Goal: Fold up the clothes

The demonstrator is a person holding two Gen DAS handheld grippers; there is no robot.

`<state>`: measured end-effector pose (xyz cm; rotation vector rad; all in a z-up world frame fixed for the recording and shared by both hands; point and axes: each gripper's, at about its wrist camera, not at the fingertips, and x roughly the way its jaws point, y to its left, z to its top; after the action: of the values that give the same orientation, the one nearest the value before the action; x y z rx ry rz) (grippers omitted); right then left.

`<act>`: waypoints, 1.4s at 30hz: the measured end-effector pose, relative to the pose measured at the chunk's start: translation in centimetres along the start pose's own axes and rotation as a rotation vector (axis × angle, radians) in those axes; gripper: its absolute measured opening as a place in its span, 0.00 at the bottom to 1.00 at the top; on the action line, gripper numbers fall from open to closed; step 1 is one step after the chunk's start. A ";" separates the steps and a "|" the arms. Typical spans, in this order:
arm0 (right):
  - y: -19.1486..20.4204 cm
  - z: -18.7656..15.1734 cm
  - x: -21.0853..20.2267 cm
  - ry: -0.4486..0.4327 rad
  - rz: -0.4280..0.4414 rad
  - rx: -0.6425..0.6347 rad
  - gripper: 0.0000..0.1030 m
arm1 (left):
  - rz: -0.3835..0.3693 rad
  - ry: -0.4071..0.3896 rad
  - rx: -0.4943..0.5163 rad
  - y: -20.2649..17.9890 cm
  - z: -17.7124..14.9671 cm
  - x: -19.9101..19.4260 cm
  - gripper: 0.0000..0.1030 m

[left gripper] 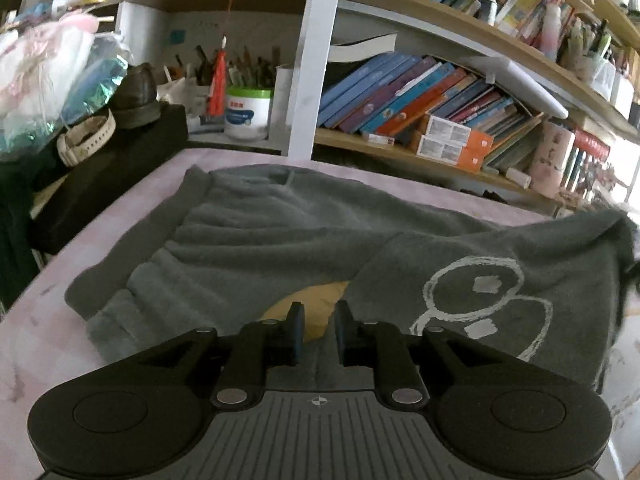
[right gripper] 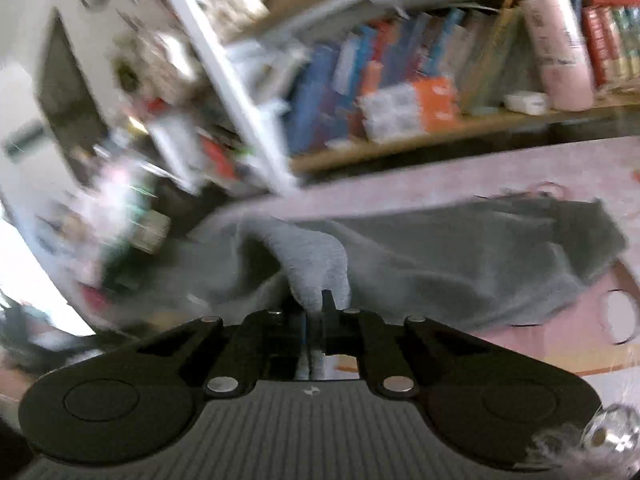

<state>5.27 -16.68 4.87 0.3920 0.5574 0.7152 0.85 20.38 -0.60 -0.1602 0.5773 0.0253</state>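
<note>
While your left gripper [left gripper: 318,334] hovers parted and empty over the grey sweatshirt [left gripper: 280,240] spread on the pink table [left gripper: 36,344], your right gripper [right gripper: 314,320] pinches a raised fold of that sweatshirt [right gripper: 460,256] at twelve o'clock, its left surroundings blurred.

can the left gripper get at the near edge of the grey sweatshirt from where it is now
Probably yes. The left gripper is open and empty, right at the grey sweatshirt's near edge, with nothing between them. The right gripper pinches cloth elsewhere.
</note>
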 end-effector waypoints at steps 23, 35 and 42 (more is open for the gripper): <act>-4.5 2.8 -2.4 -0.088 -0.408 0.017 0.35 | 0.057 0.023 0.111 -0.9 -0.5 1.0 0.47; -4.0 -3.2 -3.5 0.109 -0.302 0.028 0.57 | 0.078 0.035 0.121 -1.0 -0.5 1.2 0.51; -0.6 -4.7 -4.2 0.206 -0.114 -0.067 0.08 | 0.074 0.034 0.113 -0.9 -0.4 1.3 0.51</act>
<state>0.14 -19.33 2.28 0.2227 0.7426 0.6664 1.74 19.38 -1.50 -0.0296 0.6171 0.0615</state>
